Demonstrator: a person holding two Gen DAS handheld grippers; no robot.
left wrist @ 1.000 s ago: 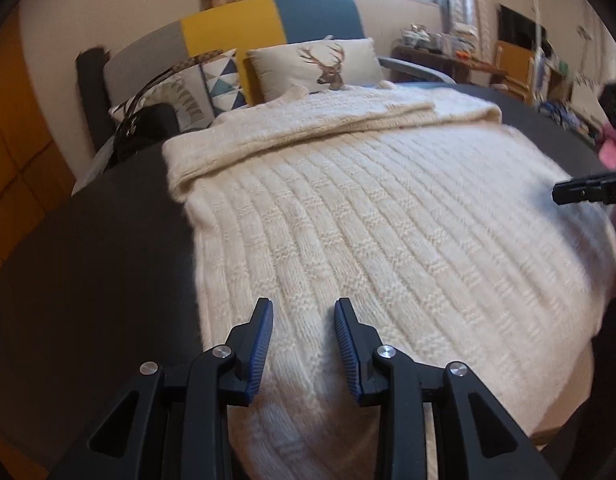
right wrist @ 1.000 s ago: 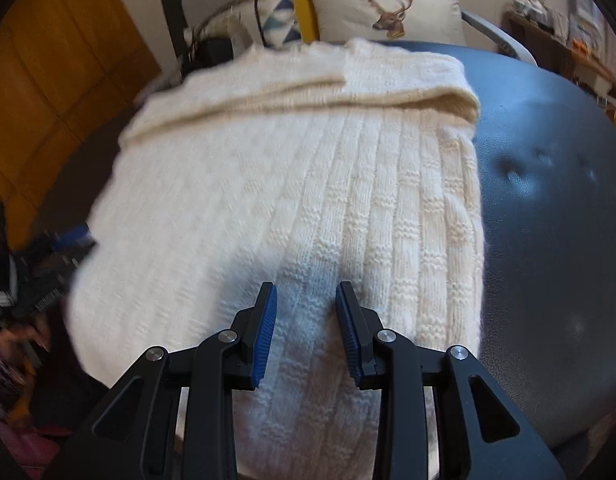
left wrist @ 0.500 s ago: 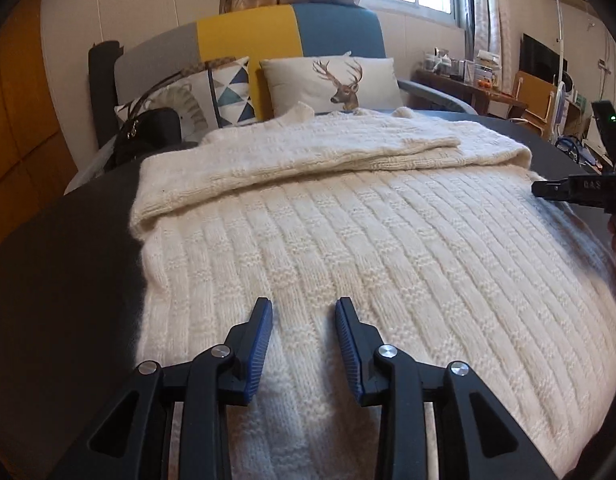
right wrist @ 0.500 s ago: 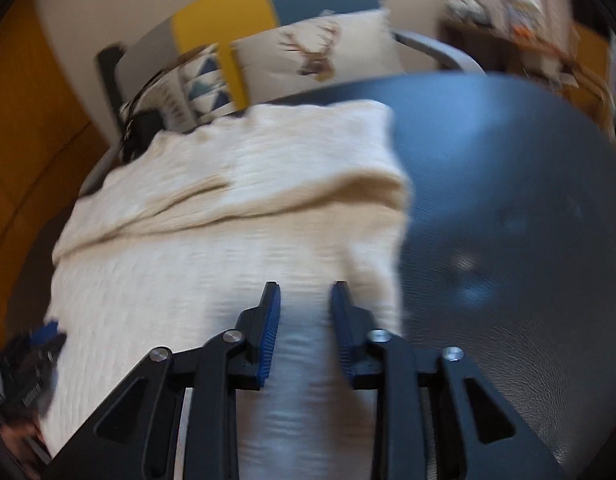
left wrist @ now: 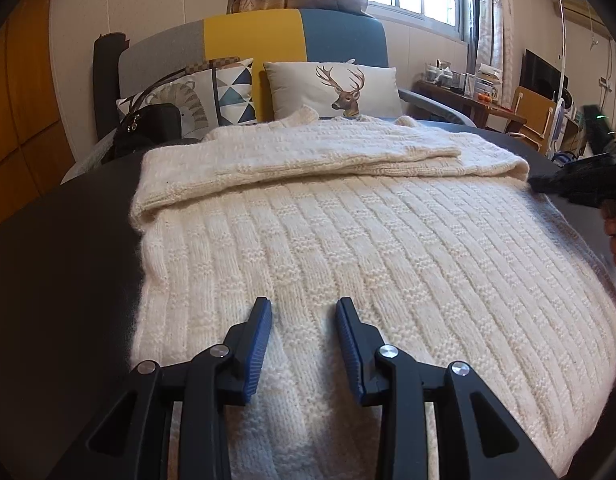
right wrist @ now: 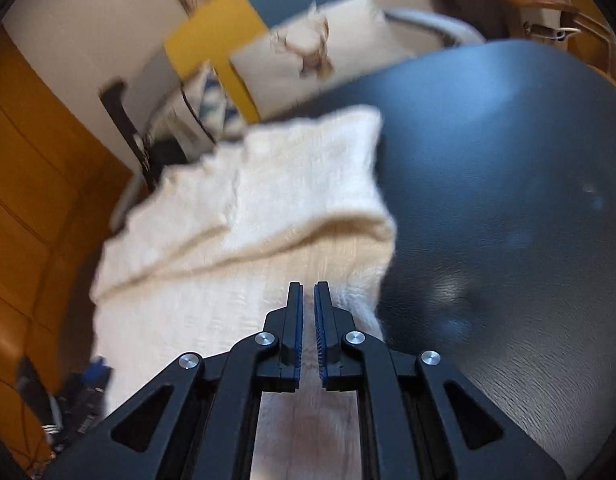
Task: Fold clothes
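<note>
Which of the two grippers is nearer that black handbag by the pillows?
Left. The left hand-held gripper hovers over the sweater near its handbag-side edge; the right hand-held gripper, closing, is at the sweater's opposite edge.
</note>
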